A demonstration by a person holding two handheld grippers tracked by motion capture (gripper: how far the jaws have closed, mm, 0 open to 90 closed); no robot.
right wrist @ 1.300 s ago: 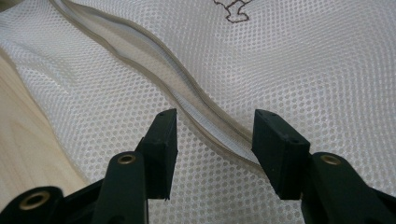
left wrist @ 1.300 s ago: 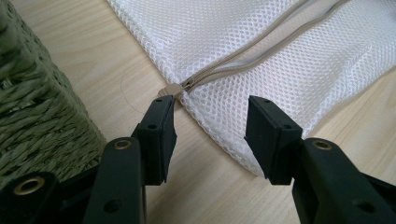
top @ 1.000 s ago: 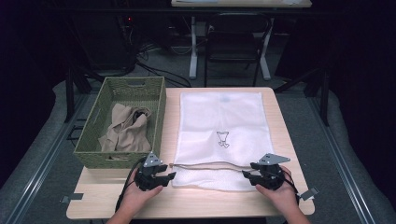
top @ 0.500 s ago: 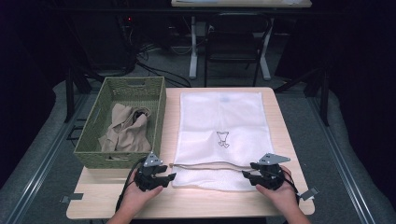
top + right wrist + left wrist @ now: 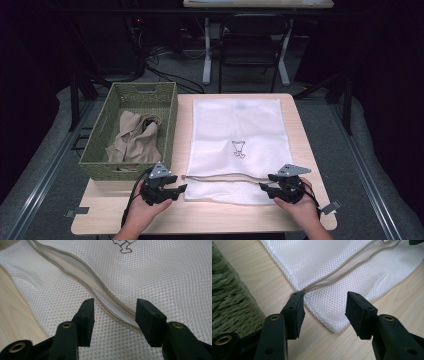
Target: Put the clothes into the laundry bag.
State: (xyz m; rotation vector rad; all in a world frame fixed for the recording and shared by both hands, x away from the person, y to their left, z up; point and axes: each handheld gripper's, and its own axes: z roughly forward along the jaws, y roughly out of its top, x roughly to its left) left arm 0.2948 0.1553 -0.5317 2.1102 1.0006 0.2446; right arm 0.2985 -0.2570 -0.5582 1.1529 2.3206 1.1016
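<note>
Mesh bag (image 5: 235, 135) flat on desk (image 5: 300, 125) beside basket (image 5: 107, 165), zipper (image 5: 220, 177) near edge; my left gripper (image 5: 324, 312) and right gripper (image 5: 113, 317), jaws apart, empty, straddle it—bag not yet opened, clothes (image 5: 132, 140) not loaded.

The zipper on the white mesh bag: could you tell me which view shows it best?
The right gripper view: the zipper runs large and sharp between the jaws. The left gripper view shows its end; the high view shows a thin line.
</note>
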